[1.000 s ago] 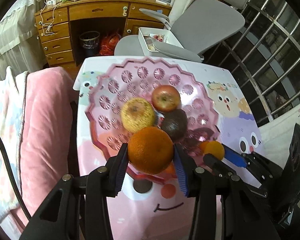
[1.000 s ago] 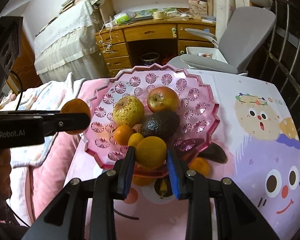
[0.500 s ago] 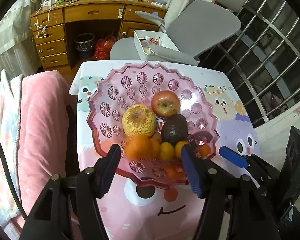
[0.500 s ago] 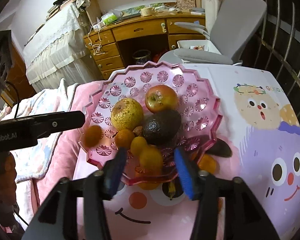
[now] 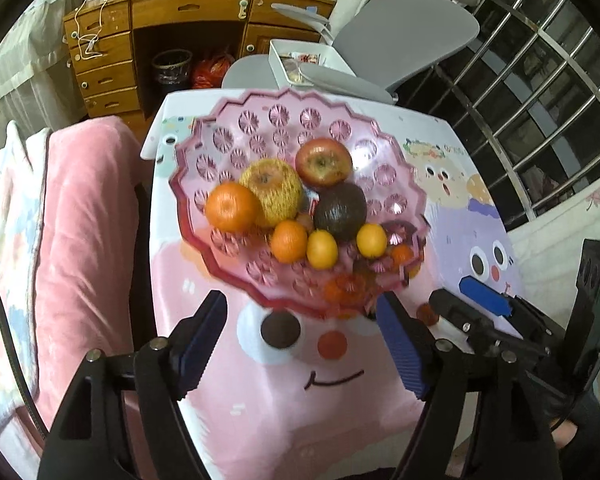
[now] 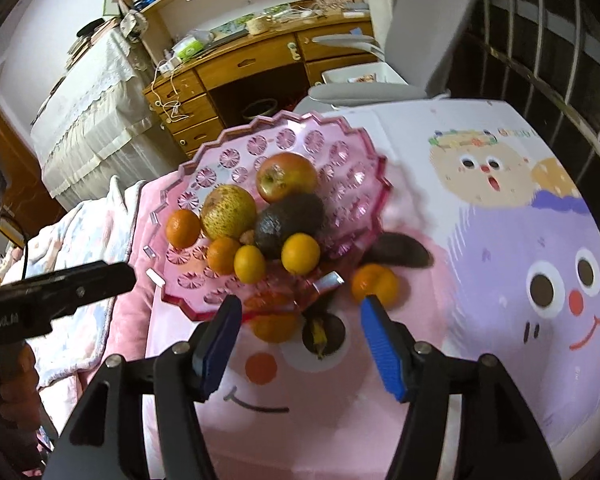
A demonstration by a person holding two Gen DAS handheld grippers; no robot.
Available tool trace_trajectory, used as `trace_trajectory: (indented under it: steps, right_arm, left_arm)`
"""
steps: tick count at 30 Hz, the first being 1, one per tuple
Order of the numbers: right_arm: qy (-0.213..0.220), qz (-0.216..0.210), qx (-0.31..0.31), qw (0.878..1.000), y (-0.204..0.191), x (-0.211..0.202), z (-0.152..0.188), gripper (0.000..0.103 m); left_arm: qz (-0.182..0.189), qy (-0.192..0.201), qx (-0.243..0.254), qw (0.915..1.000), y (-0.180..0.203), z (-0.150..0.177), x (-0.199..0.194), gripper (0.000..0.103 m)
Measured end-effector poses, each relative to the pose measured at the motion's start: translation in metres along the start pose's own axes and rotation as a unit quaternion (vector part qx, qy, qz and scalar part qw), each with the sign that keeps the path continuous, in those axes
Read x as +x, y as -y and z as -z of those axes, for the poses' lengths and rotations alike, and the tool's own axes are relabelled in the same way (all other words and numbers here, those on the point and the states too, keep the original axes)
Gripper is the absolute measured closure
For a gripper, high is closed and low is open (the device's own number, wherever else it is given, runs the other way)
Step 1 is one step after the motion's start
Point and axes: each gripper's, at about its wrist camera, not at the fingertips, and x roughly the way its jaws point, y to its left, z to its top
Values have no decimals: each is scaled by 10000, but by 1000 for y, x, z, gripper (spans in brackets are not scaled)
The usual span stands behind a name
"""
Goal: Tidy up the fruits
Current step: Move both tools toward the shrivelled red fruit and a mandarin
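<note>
A pink scalloped fruit bowl (image 5: 284,120) (image 6: 340,148) stands on the cartoon tablecloth. It holds a red apple (image 5: 323,161), a yellow pear (image 5: 272,192), a dark avocado (image 5: 340,212), a big orange (image 5: 231,207) at its left and three small citrus fruits (image 5: 322,249). My left gripper (image 5: 302,344) is open and empty in front of the bowl. My right gripper (image 6: 300,344) is open and empty too, near the bowl's front rim. A small orange (image 6: 374,284) lies on the cloth right of the bowl.
A pink blanket (image 5: 84,240) lies left of the table. A grey office chair (image 5: 380,52) and a wooden desk (image 5: 172,20) stand behind it. Metal window bars (image 5: 540,80) run along the right. More fruit shows blurred under the bowl's front edge (image 6: 276,324).
Both grippers opened and let their oranges go into the bowl, then drew back toward me. The big orange now rests at the bowl's left, the small one by the avocado.
</note>
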Motion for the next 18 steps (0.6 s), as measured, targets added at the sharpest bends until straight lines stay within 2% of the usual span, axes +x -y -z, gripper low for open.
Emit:
trace_trajectory:
  steps: [9,18]
  right_arm:
    - [-287,-223,248,9990,39,-11,18,34]
    - [-618,-504,120,9967,84,-21,18,33]
  left_arm:
    - [-167,-194,-210,9995,32,32,1,25]
    - [-254,-299,-553,9977,82,54,7,20]
